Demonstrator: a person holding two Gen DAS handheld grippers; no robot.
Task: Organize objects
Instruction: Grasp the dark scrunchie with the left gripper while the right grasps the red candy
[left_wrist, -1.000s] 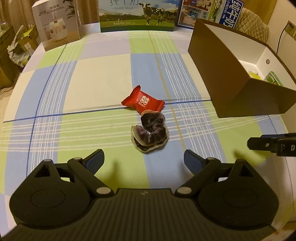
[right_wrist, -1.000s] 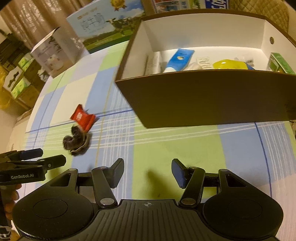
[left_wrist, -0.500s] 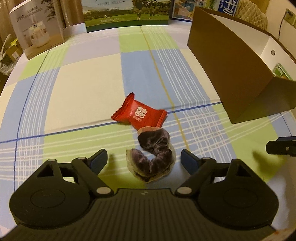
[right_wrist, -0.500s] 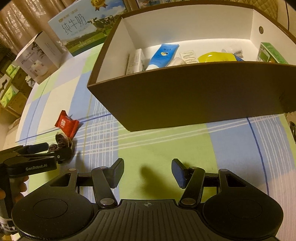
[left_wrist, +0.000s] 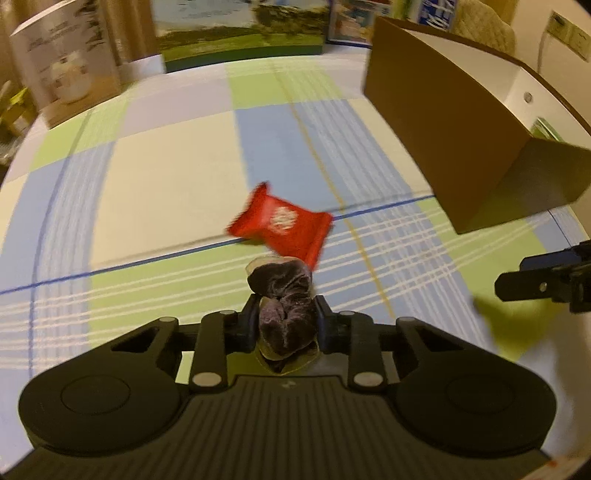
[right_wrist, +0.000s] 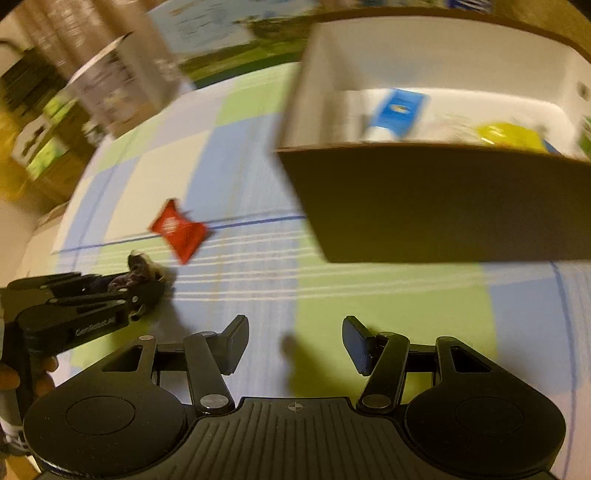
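Only the right wrist view looks into the brown box (right_wrist: 443, 206) at the upper right: a blue-and-white tube (right_wrist: 393, 112) and something yellow (right_wrist: 508, 136) lie on its white floor, blurred. The left wrist view shows just the box's outer walls at the upper right, with cartons lined along the top edge. At the lower left of the right wrist view sits the left tool (right_wrist: 136, 291), a hand (right_wrist: 22, 376) behind it, with the dark scrunchie (right_wrist: 138, 271) at its tip. The left wrist view shows it closer: the left tool (left_wrist: 284, 325) has just closed and now pinches the scrunchie (left_wrist: 282, 295) between its fingers, low over the checked bench (left_wrist: 166, 166). The red candy packet (left_wrist: 282, 223) lies just beyond, touching or nearly so. The right tool (right_wrist: 291, 341) stands about half open with nothing between its fingers, over the cloth at lower centre.
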